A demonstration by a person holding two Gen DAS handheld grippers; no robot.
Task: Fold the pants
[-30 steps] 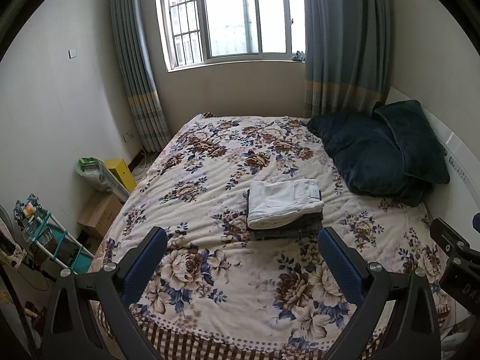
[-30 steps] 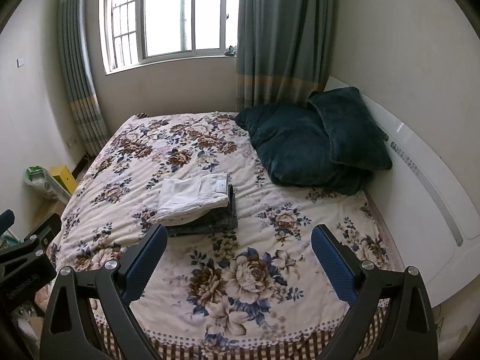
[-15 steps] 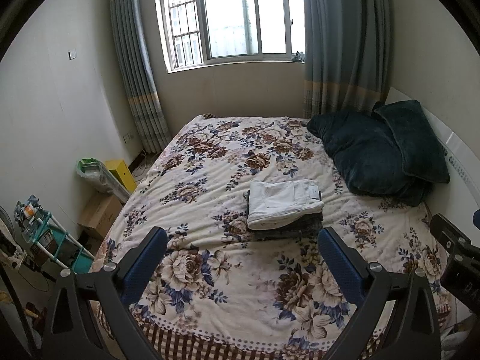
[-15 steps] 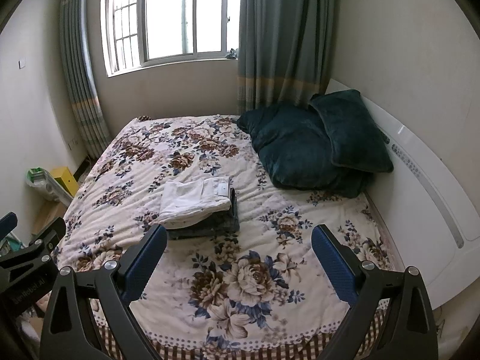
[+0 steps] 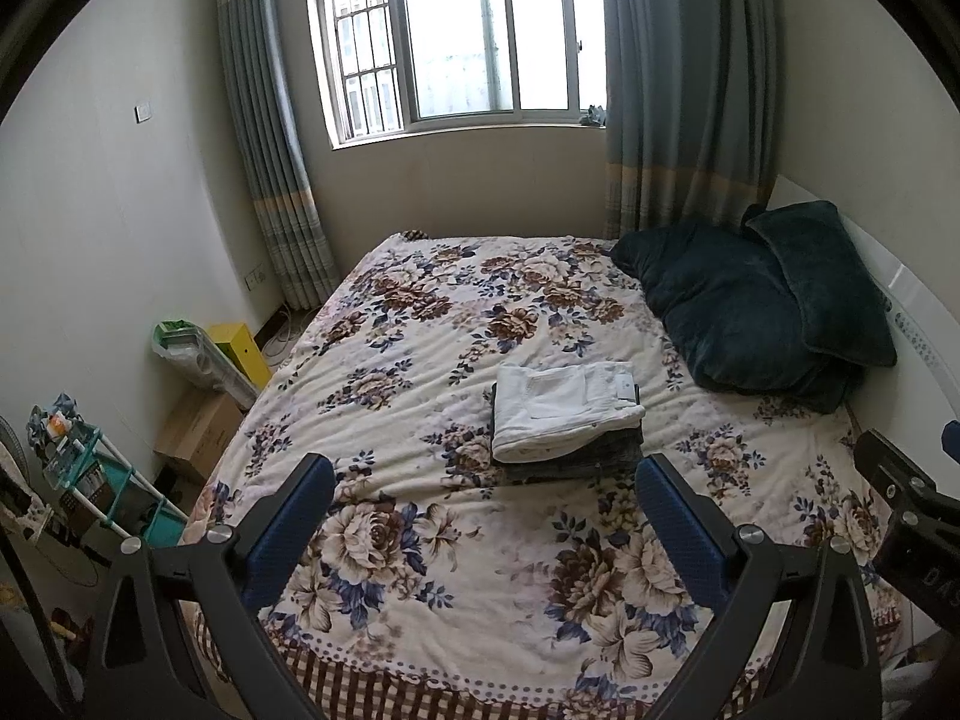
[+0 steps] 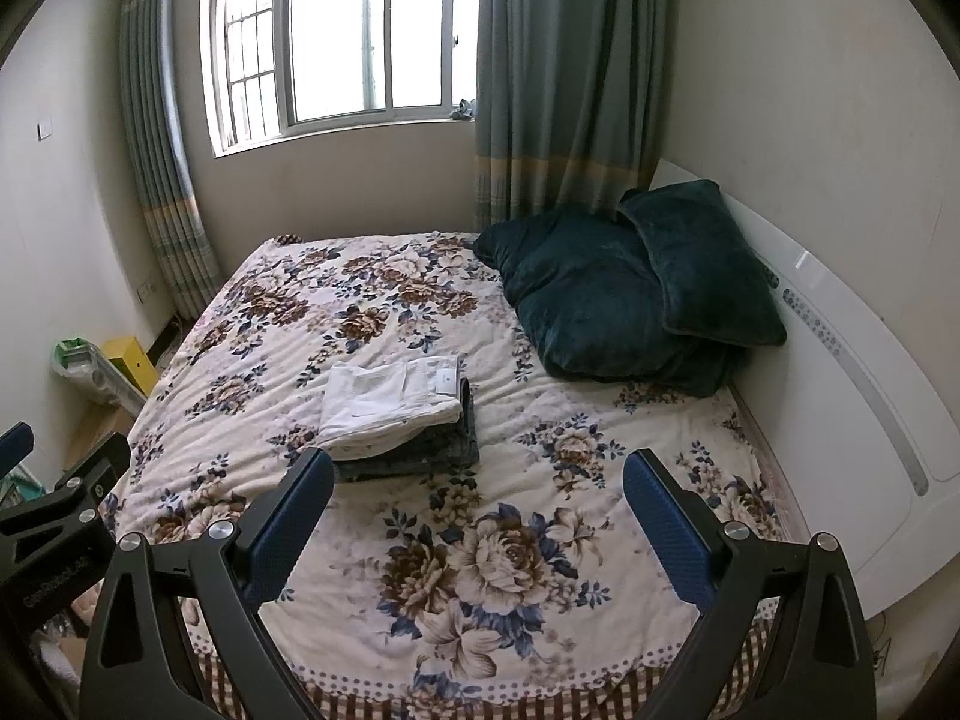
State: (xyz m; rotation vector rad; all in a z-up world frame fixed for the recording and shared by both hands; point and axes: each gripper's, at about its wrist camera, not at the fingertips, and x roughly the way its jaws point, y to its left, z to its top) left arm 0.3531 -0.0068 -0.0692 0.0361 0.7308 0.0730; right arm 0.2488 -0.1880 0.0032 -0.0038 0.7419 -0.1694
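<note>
Folded white pants [image 5: 564,408] [image 6: 390,399] lie on top of a folded dark grey pair [image 5: 576,459] [image 6: 420,456] in the middle of the floral bedspread [image 5: 420,360] [image 6: 510,540]. My left gripper [image 5: 483,492] is open and empty, held back above the foot of the bed, well short of the stack. Equally wide open and empty, my right gripper [image 6: 477,489] hovers over the foot of the bed, with the stack ahead and to its left. Each gripper's body shows at the edge of the other's view.
Two dark teal pillows [image 5: 756,312] [image 6: 630,294] lean on the white headboard [image 6: 840,372] at right. A window with grey curtains [image 5: 270,150] is behind the bed. Left of the bed on the floor are a cardboard box [image 5: 195,432], a yellow box [image 5: 240,348] and a teal rack [image 5: 96,480].
Both views have shifted slightly, as the grippers drifted a little; the stack of pants and the bed look the same, and both grippers stay open.
</note>
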